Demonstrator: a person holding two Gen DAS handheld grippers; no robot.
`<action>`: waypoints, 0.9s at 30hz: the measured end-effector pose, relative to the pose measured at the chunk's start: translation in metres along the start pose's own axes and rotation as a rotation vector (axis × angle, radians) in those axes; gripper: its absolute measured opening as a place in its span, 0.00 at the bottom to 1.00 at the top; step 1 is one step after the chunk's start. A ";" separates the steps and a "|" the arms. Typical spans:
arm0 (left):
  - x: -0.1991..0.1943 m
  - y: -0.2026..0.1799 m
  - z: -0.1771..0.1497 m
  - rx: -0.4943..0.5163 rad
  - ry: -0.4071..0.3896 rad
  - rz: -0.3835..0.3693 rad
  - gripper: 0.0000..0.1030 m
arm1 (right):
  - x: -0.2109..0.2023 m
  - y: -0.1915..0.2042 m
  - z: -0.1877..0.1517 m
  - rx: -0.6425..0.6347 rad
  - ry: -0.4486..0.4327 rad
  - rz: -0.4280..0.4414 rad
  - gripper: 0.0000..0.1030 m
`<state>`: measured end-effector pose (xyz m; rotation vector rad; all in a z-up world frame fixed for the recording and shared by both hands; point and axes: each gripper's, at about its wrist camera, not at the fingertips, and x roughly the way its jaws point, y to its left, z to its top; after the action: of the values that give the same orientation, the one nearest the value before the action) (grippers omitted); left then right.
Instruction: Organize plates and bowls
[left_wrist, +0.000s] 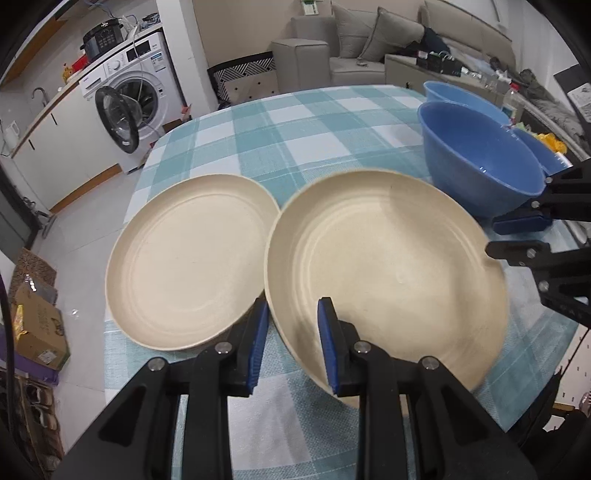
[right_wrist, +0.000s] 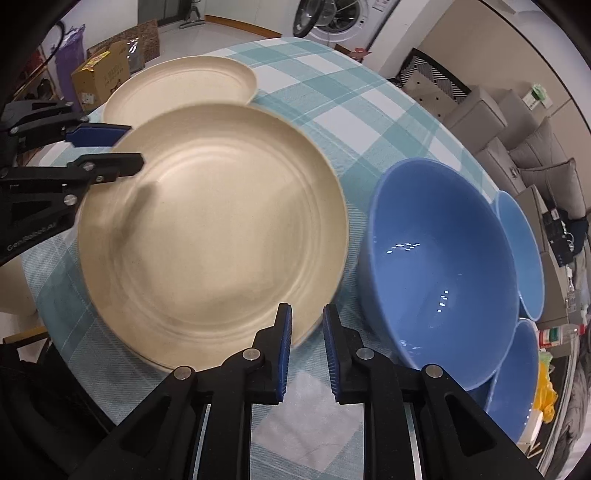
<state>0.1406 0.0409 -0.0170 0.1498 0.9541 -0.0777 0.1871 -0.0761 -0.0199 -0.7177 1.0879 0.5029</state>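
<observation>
Two cream plates lie on the checked tablecloth (left_wrist: 295, 129). My left gripper (left_wrist: 293, 343) is shut on the near rim of the right-hand cream plate (left_wrist: 388, 266), one pad inside the rim and one outside. That plate (right_wrist: 214, 229) looks blurred and overlaps the edge of the other cream plate (right_wrist: 181, 85). My right gripper (right_wrist: 307, 343) straddles the opposite rim with a gap showing beside its pads, so it stands open. A big blue bowl (right_wrist: 443, 258) sits right of the plate, with two more blue bowls (right_wrist: 521, 254) behind it.
The second cream plate (left_wrist: 192, 266) rests near the table's left edge. Beyond the table are a washing machine (left_wrist: 129, 99) with its door open, a grey sofa (left_wrist: 369, 44), and cardboard boxes (left_wrist: 37, 332) on the floor.
</observation>
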 end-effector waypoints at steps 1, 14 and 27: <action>-0.001 -0.002 0.000 0.009 -0.004 -0.007 0.25 | 0.000 0.003 0.001 -0.011 -0.003 0.000 0.17; 0.009 0.000 -0.011 0.008 0.016 0.013 0.25 | -0.004 0.000 0.005 0.004 -0.041 0.042 0.24; -0.027 0.015 -0.027 -0.027 -0.028 -0.009 0.42 | -0.018 -0.004 0.006 0.033 -0.108 0.095 0.72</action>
<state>0.1055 0.0599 -0.0092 0.1190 0.9272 -0.0747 0.1866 -0.0749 -0.0003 -0.6054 1.0294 0.5968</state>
